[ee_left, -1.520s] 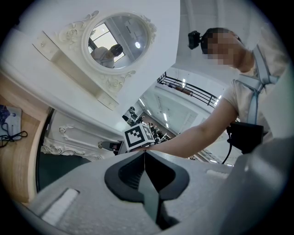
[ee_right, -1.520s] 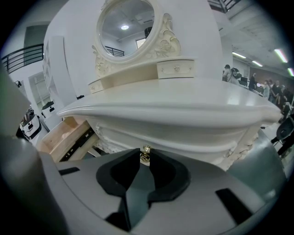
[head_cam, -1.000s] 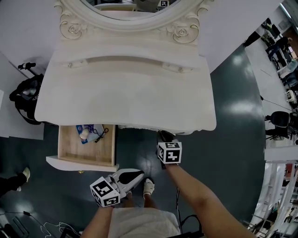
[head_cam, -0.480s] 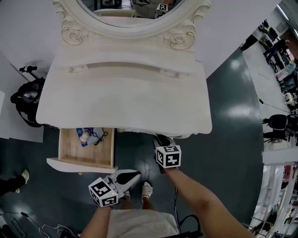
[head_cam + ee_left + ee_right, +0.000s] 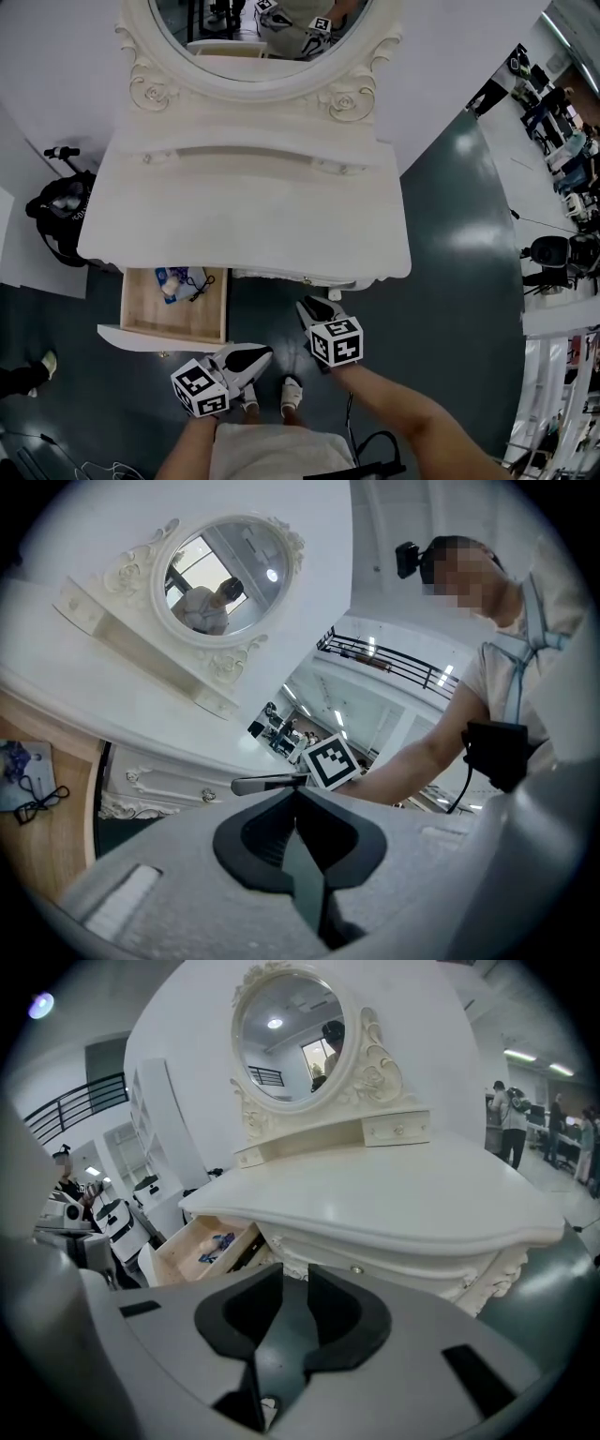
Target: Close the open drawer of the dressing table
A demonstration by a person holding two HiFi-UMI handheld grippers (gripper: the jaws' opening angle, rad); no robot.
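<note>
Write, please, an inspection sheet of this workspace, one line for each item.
Surface: white dressing table top, nothing seen on it.
Job's things: drawer at the left, open, not yet closed.
Clutter: blue packet and dark cord inside the drawer.
Grippers: left gripper shut, empty; right gripper jaws have just been opening, nothing between them; neither touches the drawer.
Cables: black cable by the person.
Surroundings: oval mirror, black bag, dark floor.

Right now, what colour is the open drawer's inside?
The drawer's inside is light wood brown; clearest in head view.
</note>
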